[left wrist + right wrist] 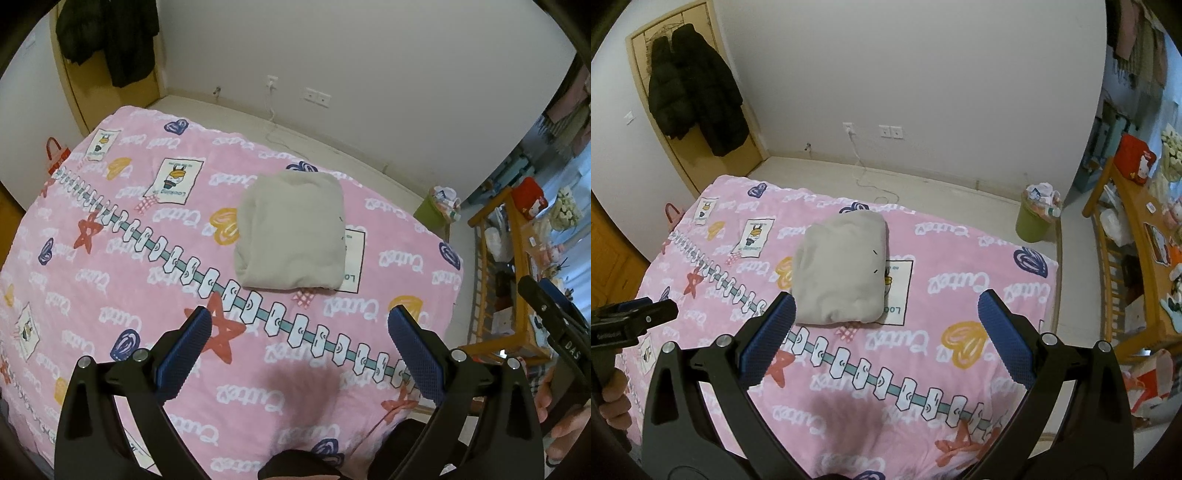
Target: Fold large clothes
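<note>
A beige garment (290,232) lies folded into a compact square on the pink patterned bedspread (110,280); it also shows in the right wrist view (842,269). My left gripper (299,321) is open and empty, held above the bed on the near side of the garment. My right gripper (886,306) is open and empty, also above the bed near the garment's front edge. The right gripper's body shows at the right edge of the left wrist view (554,325), and the left gripper's body at the left edge of the right wrist view (631,321).
The bed's far edge meets bare floor (923,188) below a white wall with sockets. A green bin (1034,218) stands on the floor at right. A cluttered wooden table (1137,236) is at far right. Black coats (698,88) hang at back left.
</note>
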